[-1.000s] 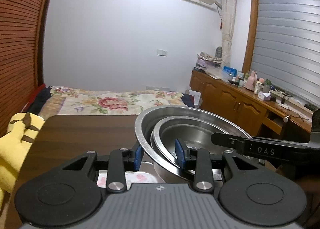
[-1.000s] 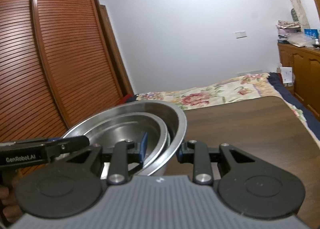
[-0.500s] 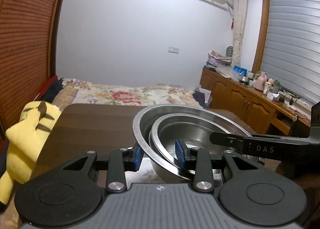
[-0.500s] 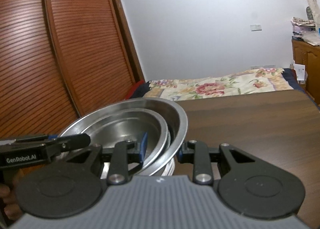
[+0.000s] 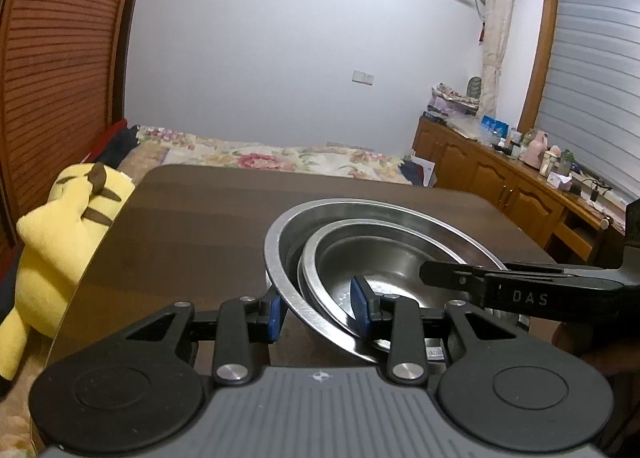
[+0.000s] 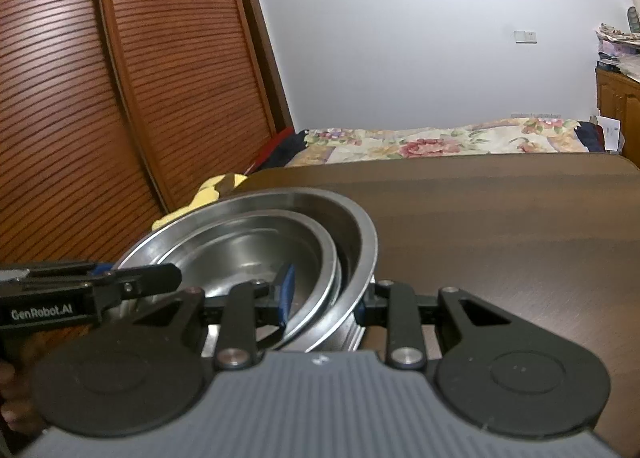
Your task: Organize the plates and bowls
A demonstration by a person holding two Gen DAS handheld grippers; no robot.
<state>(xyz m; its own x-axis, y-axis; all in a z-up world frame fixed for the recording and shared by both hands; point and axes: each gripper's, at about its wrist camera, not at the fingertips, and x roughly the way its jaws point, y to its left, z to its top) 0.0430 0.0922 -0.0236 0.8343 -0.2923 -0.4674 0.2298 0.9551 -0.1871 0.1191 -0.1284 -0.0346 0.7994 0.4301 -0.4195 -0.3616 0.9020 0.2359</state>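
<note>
Two nested steel bowls are held between both grippers above a dark wooden table (image 5: 200,217). The large outer bowl (image 5: 280,270) holds a smaller bowl (image 5: 384,262) inside it. My left gripper (image 5: 318,312) is shut on the left rims of both bowls. My right gripper (image 6: 324,296) is shut on the right rims, with the large bowl (image 6: 360,242) and the small bowl (image 6: 248,250) in its view. Each gripper shows in the other's view as a black finger bar. What lies under the bowls is mostly hidden.
A yellow plush toy (image 5: 60,225) sits at the table's left edge. A bed with a floral cover (image 5: 280,157) lies beyond the table. A slatted wooden wardrobe (image 6: 100,77) stands on the left, and wooden cabinets (image 5: 500,181) with clutter on the right.
Both grippers have moved with the bowls. The views have turned so that more table top and the plush toy show. The white patterned thing below the bowls is out of sight.
</note>
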